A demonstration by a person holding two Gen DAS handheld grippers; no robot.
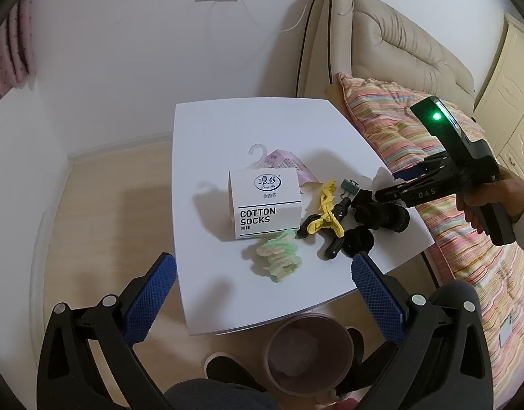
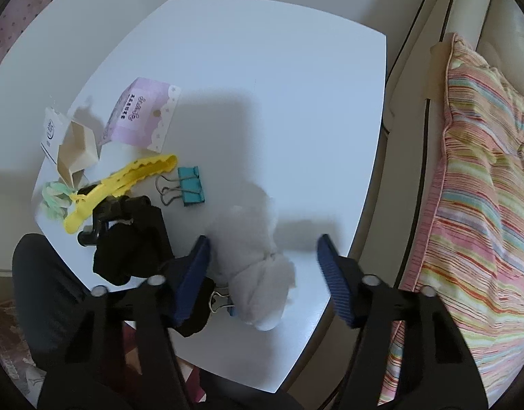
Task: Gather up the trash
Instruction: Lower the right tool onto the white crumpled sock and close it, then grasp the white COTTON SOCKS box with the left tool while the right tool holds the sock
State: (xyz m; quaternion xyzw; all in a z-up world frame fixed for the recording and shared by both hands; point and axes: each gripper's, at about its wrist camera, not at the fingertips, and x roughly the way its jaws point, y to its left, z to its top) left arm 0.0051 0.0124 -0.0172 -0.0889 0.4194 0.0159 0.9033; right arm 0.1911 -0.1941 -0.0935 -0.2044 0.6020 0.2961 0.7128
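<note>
On the white table (image 1: 228, 130) lie a white "COTTON SOCKS" box (image 1: 267, 203), a pink paper package (image 1: 287, 164), a yellow hair clip (image 1: 325, 212), a teal binder clip (image 2: 191, 185), a pastel scrunchie (image 1: 277, 256) and black parts (image 1: 378, 217). A crumpled white tissue (image 2: 255, 266) lies near the table's right edge. My right gripper (image 2: 263, 266) is open, its fingers either side of the tissue, just above it. My left gripper (image 1: 263, 294) is open and empty above the table's near edge. A brown trash bin (image 1: 308, 353) stands on the floor below it.
A bed with a striped quilt (image 1: 432, 171) and beige headboard (image 1: 381, 41) borders the table's right side. A second binder clip (image 2: 221, 302) lies beside the tissue. The person's legs and a shoe (image 1: 228, 369) are by the bin. White wall behind.
</note>
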